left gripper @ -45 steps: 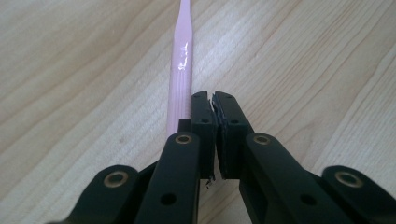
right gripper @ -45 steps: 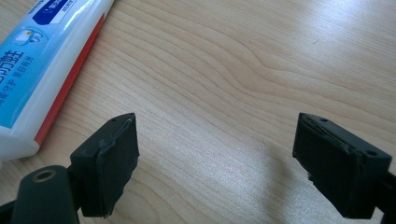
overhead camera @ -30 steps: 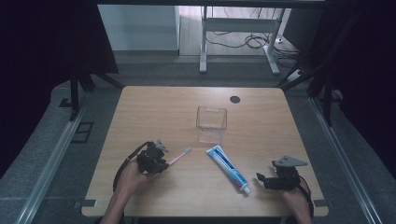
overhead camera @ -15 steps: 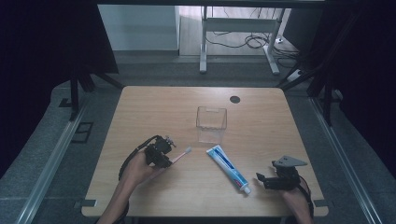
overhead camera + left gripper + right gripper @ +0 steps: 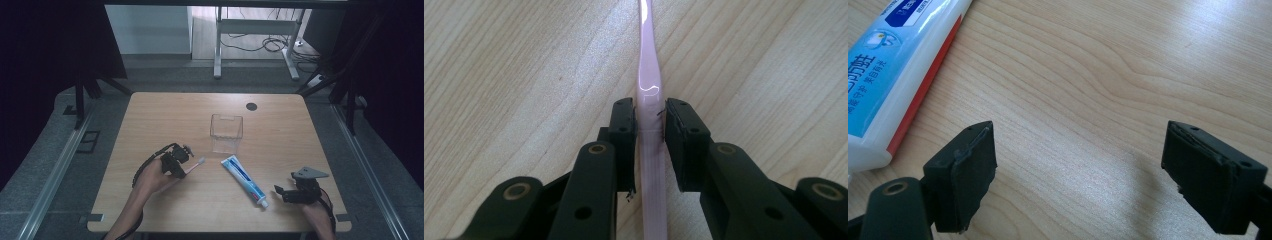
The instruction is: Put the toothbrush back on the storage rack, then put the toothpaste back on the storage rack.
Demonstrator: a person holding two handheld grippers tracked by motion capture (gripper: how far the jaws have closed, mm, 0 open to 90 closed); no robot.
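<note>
From the high view, a wooden table [image 5: 150, 110] carries a clear plastic cup [image 5: 226, 132] near its middle, with a toothpaste tube [image 5: 243, 179] lying on the near side of it. The left gripper [image 5: 181, 161] grasps a pink toothbrush [image 5: 196, 164] left of the tube, while the right gripper [image 5: 287, 192] rests at the near right.

In the left gripper view, the jaws are clenched on the toothbrush handle [image 5: 650, 100].

In the right gripper view, the right gripper [image 5: 1078, 175] has its jaws spread wide over bare wood, with the tube [image 5: 893, 65] to their left.

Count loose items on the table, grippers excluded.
3: pink toothbrush in the left gripper, toothpaste tube lying centre-front, clear container behind the tube. None seem hidden.
</note>
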